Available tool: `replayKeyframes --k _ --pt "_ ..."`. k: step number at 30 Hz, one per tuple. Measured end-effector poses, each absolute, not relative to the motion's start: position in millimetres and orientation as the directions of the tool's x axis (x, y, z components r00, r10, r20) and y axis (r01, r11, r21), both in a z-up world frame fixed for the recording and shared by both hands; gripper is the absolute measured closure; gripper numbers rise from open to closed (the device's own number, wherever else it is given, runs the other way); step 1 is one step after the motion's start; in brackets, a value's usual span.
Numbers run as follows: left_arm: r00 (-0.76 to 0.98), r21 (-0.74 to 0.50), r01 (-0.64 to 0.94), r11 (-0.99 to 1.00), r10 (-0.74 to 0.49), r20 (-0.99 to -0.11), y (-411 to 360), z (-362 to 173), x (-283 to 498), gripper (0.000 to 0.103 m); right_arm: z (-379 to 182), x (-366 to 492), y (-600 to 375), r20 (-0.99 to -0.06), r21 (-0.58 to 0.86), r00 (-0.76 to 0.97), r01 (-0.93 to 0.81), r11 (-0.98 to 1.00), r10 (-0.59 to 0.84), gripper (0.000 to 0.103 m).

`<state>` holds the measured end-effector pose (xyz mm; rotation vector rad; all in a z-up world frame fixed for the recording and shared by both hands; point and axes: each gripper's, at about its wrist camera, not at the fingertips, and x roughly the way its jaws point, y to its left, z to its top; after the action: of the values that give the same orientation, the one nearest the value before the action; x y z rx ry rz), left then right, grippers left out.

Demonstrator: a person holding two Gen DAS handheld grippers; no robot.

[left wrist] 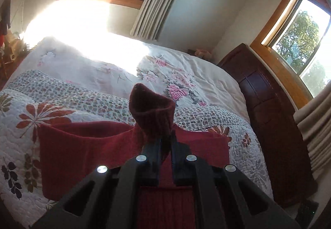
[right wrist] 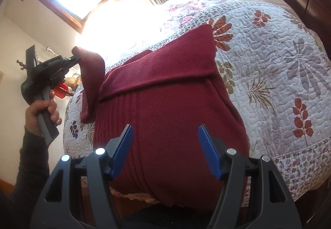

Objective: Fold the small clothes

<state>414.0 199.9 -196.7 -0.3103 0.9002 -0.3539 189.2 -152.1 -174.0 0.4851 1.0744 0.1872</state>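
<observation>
Sunlit bedroom: a quilt point(right wrist: 275, 67) covers the bed. Sweater point(right wrist: 165, 121), dark red, lies flat on the quilt at the near edge, 1 sleeve folded across its chest. Left gripper point(left wrist: 165, 138) is clenched on the other sleeve's cuff point(left wrist: 152, 109), lifted above the sweater's left side. Right gripper point(right wrist: 164, 146) hovers over the sweater's near hem, fingers point(right wrist: 124, 146) spread, grasping nothing.
</observation>
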Motion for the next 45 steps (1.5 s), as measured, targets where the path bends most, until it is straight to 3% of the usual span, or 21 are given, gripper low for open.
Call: replayKeyframes --k 7,10,11,12,15,17,18,25,33,36,38,45 --pt "0.410 -0.398 0.189 0.898 -0.441 -0.799 130 -273 427 0.095 -182 207 -183 -0.783 0.526 0.451 0.112 0.843 0.429 0.037" --pt "0.404 -0.476 0.175 0.862 -0.504 -0.764 133 -274 422 0.076 -191 234 -188 -0.748 0.607 0.409 0.103 0.788 0.523 0.029" --pt "0.404 -0.499 0.161 0.851 -0.518 -0.754 137 -273 418 0.059 -196 245 -190 -0.724 0.650 0.388 0.108 0.752 0.570 0.029" --pt "0.413 -0.511 0.155 0.846 -0.525 -0.744 143 -269 414 0.048 -202 258 -190 -0.701 0.687 0.366 0.117 0.717 0.612 0.029" --pt "0.438 -0.548 0.124 0.827 -0.541 -0.718 166 -256 398 0.041 -218 303 -185 -0.627 0.771 0.312 0.116 0.627 0.714 0.032" --pt "0.466 -0.588 0.067 0.806 -0.546 -0.696 191 -253 380 0.039 -233 336 -174 -0.565 0.823 0.260 0.120 0.555 0.783 0.045" --pt "0.476 -0.610 0.031 0.791 -0.549 -0.687 204 -254 369 0.037 -242 353 -167 -0.535 0.845 0.230 0.128 0.520 0.813 0.045" --pt "0.519 -0.688 -0.189 0.700 -0.524 -0.676 282 -277 273 0.036 -303 435 -113 -0.551 0.825 0.064 0.192 0.532 0.832 0.045" --pt "0.549 -0.728 -0.353 0.588 -0.500 -0.670 326 -303 204 0.036 -303 457 -81 -0.518 0.843 0.022 0.186 0.505 0.855 0.048" --pt "0.542 -0.723 -0.362 0.589 -0.498 -0.677 326 -307 202 0.036 -301 463 -69 -0.518 0.842 0.011 0.185 0.507 0.855 0.071" --pt "0.542 -0.724 -0.358 0.590 -0.501 -0.675 326 -306 203 0.036 -290 466 -62 -0.523 0.840 0.014 0.175 0.513 0.852 0.094" --pt "0.540 -0.726 -0.331 0.603 -0.510 -0.670 320 -302 213 0.036 -189 469 -43 -0.544 0.834 0.098 -0.049 0.550 0.833 0.097"
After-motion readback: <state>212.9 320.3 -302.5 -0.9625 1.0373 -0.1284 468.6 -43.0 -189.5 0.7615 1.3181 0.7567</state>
